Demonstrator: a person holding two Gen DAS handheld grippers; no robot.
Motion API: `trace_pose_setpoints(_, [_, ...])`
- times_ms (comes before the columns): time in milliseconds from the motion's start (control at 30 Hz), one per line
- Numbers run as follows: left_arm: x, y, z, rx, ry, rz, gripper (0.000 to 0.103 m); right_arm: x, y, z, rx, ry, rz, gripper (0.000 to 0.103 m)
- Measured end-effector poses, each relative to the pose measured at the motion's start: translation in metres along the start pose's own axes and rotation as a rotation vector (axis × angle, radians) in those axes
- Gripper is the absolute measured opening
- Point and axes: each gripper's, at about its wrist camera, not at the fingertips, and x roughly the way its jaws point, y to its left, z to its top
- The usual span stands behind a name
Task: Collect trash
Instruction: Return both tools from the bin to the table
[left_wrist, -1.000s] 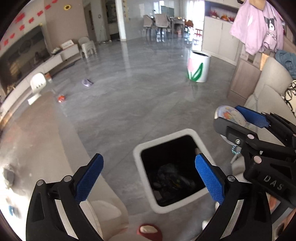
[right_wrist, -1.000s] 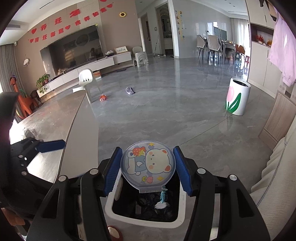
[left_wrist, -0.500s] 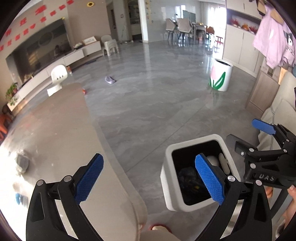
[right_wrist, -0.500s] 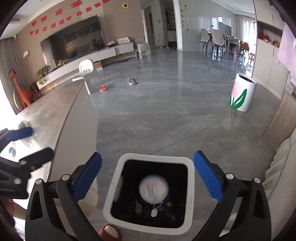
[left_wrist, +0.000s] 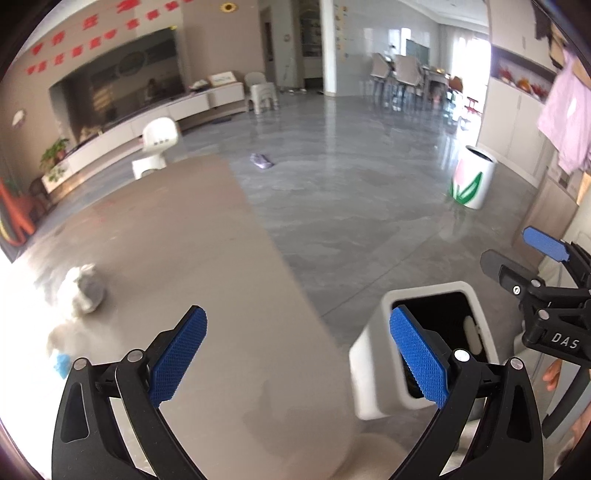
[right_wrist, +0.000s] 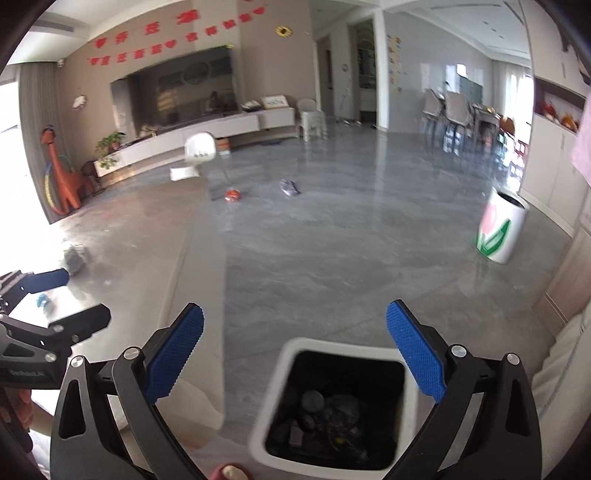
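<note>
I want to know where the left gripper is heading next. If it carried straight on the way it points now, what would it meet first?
Most likely the bare tabletop: the left gripper, fingers open and empty, aims down at it. The crumpled tissue lies off to the left, outside that line, though depth is hard to judge.

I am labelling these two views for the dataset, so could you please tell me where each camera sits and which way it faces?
Left wrist: sits on the left claw, facing forward and down over the table; its open blue pads show, with the right claw at the right edge.
Right wrist: sits on the right claw, facing forward and down over the white bin; the left claw shows at the left edge.
Shared: the white bin, the tulip bin and the crumpled wad on the table.
</note>
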Motion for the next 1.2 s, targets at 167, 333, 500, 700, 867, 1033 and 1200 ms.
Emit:
trace_pose_setpoints(167, [-0.013, 0.038, -0.006, -0.059, -0.012, 0.049, 0.098, 0.005, 0.047, 0.012, -0.050, -0.009, 0.068, 0.099])
trace_pose_setpoints(333, [-0.031, 0.087, -0.012, -0.125, -0.026, 0.105, 0.098, 0.011, 0.099, 0.024, -0.108, -0.018, 0.135, 0.099])
trace_pose_setpoints(500, [-0.046, 0.139, -0.022, -0.179, -0.041, 0.158, 0.098, 0.015, 0.152, 0.032, -0.172, -0.027, 0.196, 0.099])
trace_pose_setpoints(700, [-0.052, 0.206, -0.038, -0.272, -0.040, 0.213, 0.098, 0.028, 0.220, 0.036, -0.245, -0.006, 0.279, 0.099])
trace_pose_setpoints(867, [-0.051, 0.259, -0.050, -0.313, -0.031, 0.254, 0.098, 0.040, 0.271, 0.038, -0.293, 0.008, 0.326, 0.099])
trace_pose_setpoints(1033, [-0.049, 0.306, -0.061, -0.321, -0.032, 0.288, 0.098, 0.050, 0.318, 0.029, -0.336, 0.031, 0.369, 0.099])
trace_pose_setpoints(1200, [-0.038, 0.344, -0.069, -0.337, -0.029, 0.307, 0.098, 0.060, 0.354, 0.023, -0.376, 0.041, 0.379, 0.099])
